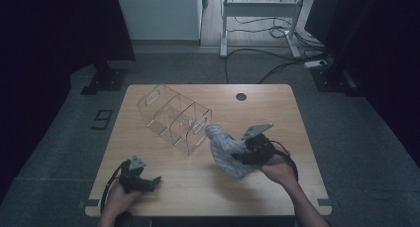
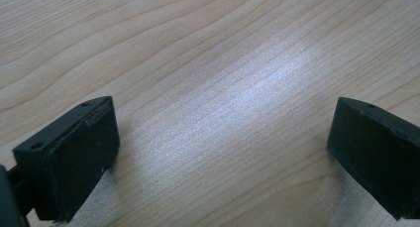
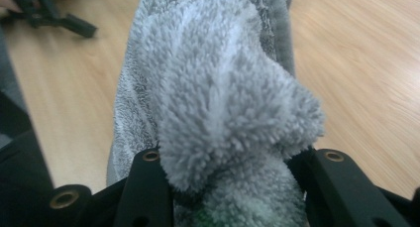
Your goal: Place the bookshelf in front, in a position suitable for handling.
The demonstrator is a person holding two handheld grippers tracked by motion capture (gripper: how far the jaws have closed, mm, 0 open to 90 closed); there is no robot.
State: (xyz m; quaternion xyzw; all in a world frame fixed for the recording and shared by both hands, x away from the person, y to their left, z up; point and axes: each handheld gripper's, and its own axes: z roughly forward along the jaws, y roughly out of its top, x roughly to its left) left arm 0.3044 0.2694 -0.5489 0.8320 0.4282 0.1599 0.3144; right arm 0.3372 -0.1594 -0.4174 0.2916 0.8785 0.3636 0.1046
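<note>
Towel: grey fluffy towel [image 1: 227, 150], bunched and held up off the worktop [image 1: 277, 113] at its right near part; its upper end rises toward the clear organiser.
Right tongs: the right tongs [image 1: 241, 155] are clamped on the towel [image 3: 218, 103]; in the right gripper view the pile bulges out between the two black jaws, pressed on both sides.
Right hand: the right hand [image 1: 280, 170] carries these tongs from the near right edge.
Left tongs: the left tongs [image 1: 148, 182] sit low over the worktop at its near left, jaws spread wide with bare wood [image 2: 223, 88] between them.
Left hand: the left hand [image 1: 119, 197] grips them at the near edge.
Organiser: clear plastic organiser [image 1: 173, 118] with several compartments stands on the worktop, left of centre and farther back, just beside the towel's upper end.
Spacing: the two tongs are well apart.
</note>
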